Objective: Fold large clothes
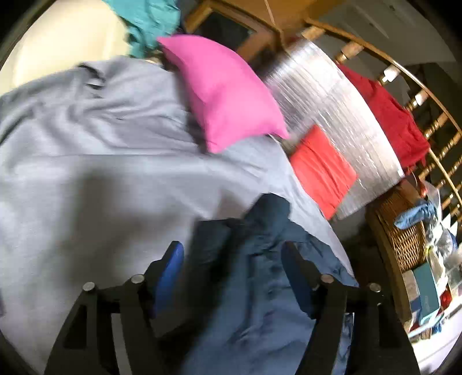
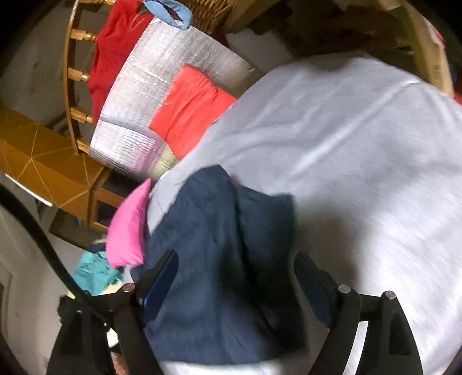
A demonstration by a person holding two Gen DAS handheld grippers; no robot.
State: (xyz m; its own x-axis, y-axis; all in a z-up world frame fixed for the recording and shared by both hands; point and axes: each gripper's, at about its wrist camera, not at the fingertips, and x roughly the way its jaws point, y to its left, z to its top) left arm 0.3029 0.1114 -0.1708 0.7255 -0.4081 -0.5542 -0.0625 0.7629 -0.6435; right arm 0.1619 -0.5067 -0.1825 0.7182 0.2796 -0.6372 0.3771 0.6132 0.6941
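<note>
A dark blue garment [image 1: 254, 282] lies bunched on a large light grey cloth [image 1: 95, 161] that covers the surface. My left gripper [image 1: 232, 256] is open, its blue-padded fingers astride the blue garment just above it. In the right wrist view the same blue garment [image 2: 219, 259] lies on the grey cloth [image 2: 361, 161]. My right gripper [image 2: 235, 262] is open too, its fingers either side of the garment. Neither gripper holds cloth. The images are motion-blurred.
A pink cushion [image 1: 225, 92] rests on the grey cloth's far edge. A silver foil bag [image 1: 332, 121] with a folded orange-red cloth [image 1: 323, 170] on it stands beside a red garment [image 1: 389, 115] on a wooden chair. A wicker basket [image 1: 404, 233] and teal cloth [image 1: 150, 20] lie nearby.
</note>
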